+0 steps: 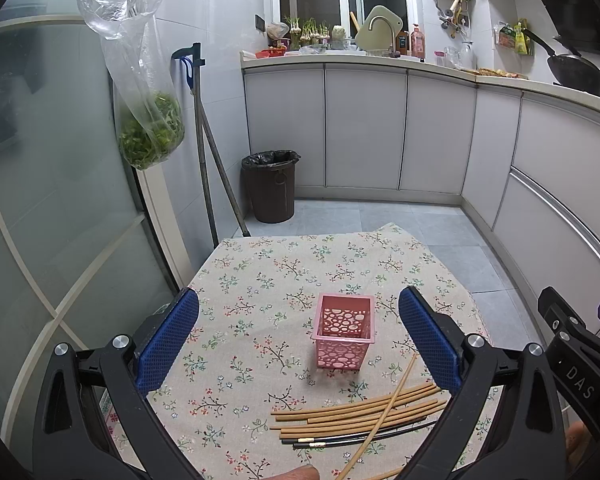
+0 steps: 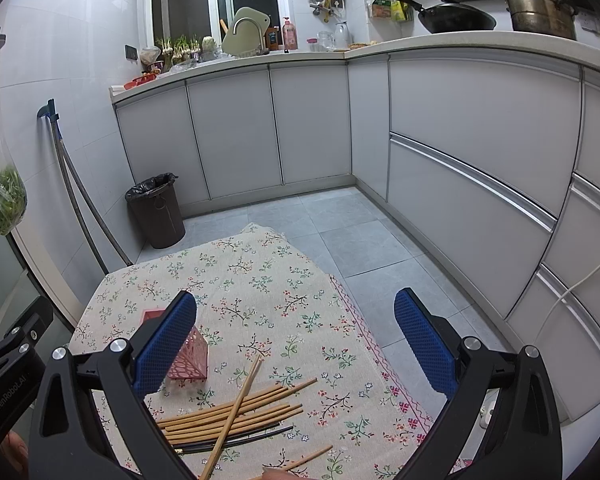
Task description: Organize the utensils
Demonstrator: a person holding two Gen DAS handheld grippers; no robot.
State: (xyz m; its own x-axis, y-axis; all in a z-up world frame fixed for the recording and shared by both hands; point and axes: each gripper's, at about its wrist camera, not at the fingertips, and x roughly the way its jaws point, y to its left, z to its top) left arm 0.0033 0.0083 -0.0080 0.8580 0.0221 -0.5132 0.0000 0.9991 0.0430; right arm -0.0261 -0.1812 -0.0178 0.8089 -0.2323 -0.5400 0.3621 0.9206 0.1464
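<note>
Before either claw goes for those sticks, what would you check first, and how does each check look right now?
1. Pink perforated plastic basket upright, mouth open: ok.
2. Basket empty inside: ok.
3. Left gripper open, holding nothing: ok.
4. Right gripper open, holding nothing: ok.
5. Tan bamboo chopsticks lying flat on the floral tablecloth: ok, though one crosses the pile, so a clean single pick is not ok.
6. Thin black chopsticks free to lift: cannot tell, partly under the crossing stick.
</note>
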